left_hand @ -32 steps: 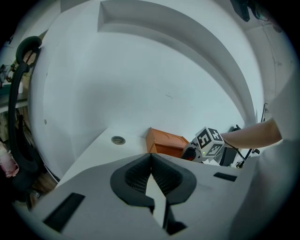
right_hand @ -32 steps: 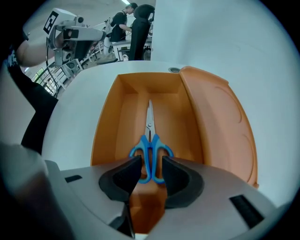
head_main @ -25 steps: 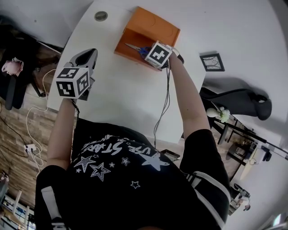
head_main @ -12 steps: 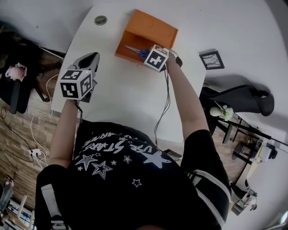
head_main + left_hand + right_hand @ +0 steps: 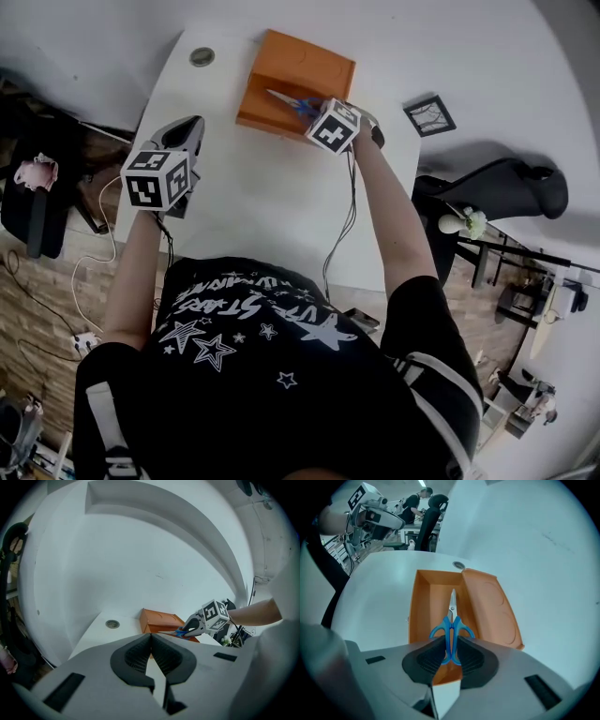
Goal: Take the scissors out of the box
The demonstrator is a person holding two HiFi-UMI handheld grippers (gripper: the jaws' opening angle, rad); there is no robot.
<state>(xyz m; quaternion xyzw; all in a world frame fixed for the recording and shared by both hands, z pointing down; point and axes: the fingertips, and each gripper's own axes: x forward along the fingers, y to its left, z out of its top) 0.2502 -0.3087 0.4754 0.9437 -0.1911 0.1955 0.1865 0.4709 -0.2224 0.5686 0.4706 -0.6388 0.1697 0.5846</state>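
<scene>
The blue-handled scissors [image 5: 452, 620] hang blades-forward over the open orange box [image 5: 423, 606]. My right gripper [image 5: 451, 641] is shut on their handles, and the blades point along the box's inside. From the head view, the scissors [image 5: 291, 101] sit just above the box [image 5: 305, 61] at the far side of the white table [image 5: 272, 197], with the right gripper [image 5: 315, 112] at the box's near right corner. My left gripper [image 5: 187, 127] hovers over the table's left edge, jaws together and nothing in them. The left gripper view shows its pads [image 5: 140, 651] meeting.
A round cable grommet [image 5: 202, 56] sits in the table's far left corner. A black cable [image 5: 349, 216] trails from the right gripper across the table toward the person. A small black frame [image 5: 430, 116] and an office chair [image 5: 506, 187] lie off the table's right.
My right gripper has risen a little with the scissors in it, lifting them off the box's floor. The left gripper has hardly moved.
</scene>
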